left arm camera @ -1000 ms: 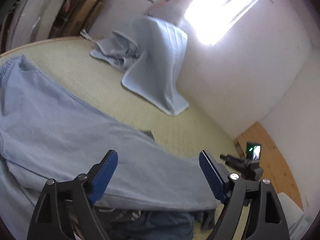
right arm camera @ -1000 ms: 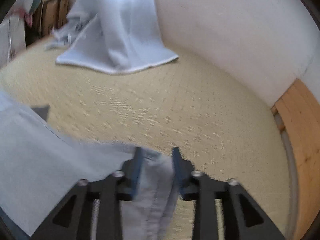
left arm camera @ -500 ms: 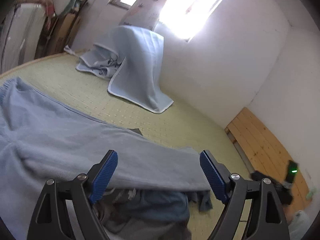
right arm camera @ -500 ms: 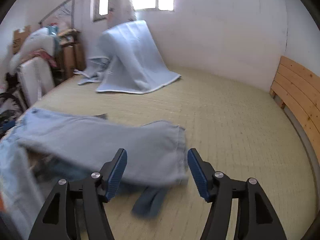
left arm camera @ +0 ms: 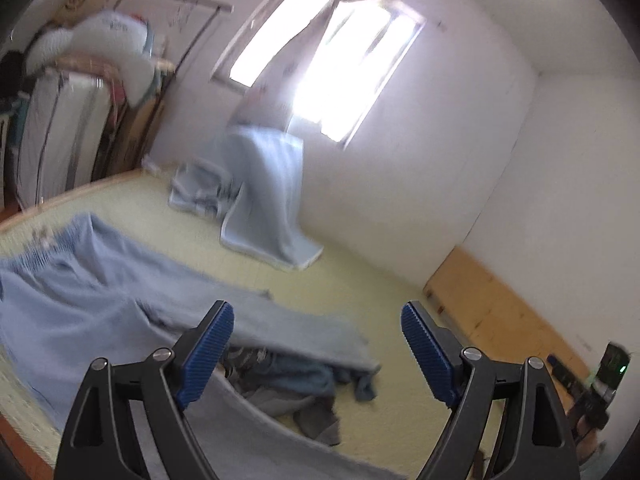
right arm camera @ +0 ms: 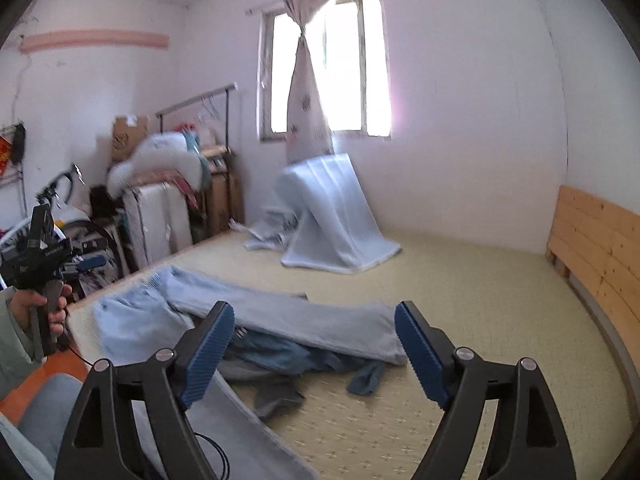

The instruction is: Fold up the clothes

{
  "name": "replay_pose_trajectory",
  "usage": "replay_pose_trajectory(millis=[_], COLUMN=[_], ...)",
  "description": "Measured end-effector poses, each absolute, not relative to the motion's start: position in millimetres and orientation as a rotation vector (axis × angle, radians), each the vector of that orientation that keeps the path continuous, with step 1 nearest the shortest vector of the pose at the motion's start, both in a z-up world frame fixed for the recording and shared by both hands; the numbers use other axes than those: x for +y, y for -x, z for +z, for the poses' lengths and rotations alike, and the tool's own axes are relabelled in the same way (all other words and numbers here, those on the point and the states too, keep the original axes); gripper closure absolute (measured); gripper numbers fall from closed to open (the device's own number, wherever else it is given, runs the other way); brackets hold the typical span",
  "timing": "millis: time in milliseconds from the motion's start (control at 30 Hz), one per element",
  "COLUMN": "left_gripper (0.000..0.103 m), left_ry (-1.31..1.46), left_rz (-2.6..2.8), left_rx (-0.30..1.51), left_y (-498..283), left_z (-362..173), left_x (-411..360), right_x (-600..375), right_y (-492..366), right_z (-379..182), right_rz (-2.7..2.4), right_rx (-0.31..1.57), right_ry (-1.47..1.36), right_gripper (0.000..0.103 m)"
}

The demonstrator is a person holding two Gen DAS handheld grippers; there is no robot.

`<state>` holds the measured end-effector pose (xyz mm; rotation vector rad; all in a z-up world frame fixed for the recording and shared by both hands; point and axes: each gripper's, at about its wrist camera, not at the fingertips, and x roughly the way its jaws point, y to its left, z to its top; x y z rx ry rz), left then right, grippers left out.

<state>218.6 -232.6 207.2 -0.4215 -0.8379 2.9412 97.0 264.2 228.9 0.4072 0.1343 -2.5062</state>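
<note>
Trousers (right arm camera: 280,316), pale blue, lie flat across darker crumpled clothes (right arm camera: 280,360).

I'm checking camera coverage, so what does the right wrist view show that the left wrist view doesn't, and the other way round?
Only the right wrist view shows the left gripper's body in the person's hand, a bicycle behind it, and the pink wall stripe.

Only the left wrist view shows the right gripper's body from outside, at the far right edge with a green light.

Both show open blue-padded jaws, the light blue trousers spread over a darker clothes pile, the draped blanket, the window, the clothes rail and the wooden headboard.
</note>
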Motion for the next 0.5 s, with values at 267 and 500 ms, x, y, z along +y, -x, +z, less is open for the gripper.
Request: replay_pose_trajectory(millis=[267,500], left_gripper=[0.0,0.0], left_ry=[0.121,0.094], left_rz=[2.962,3.067], left_rx=[-0.863,-0.848], left_y=[-314,-348], left_z=[299,313], left_x=[-254,-278], right_x=[303,317], right_y=[-167,-183], right_z=[297,299], right_rz=[-2.485,-2.512], right_rx=[0.015,-0.042], right_ry=[-0.157,-0.163], right_gripper=[0.012,0.011])
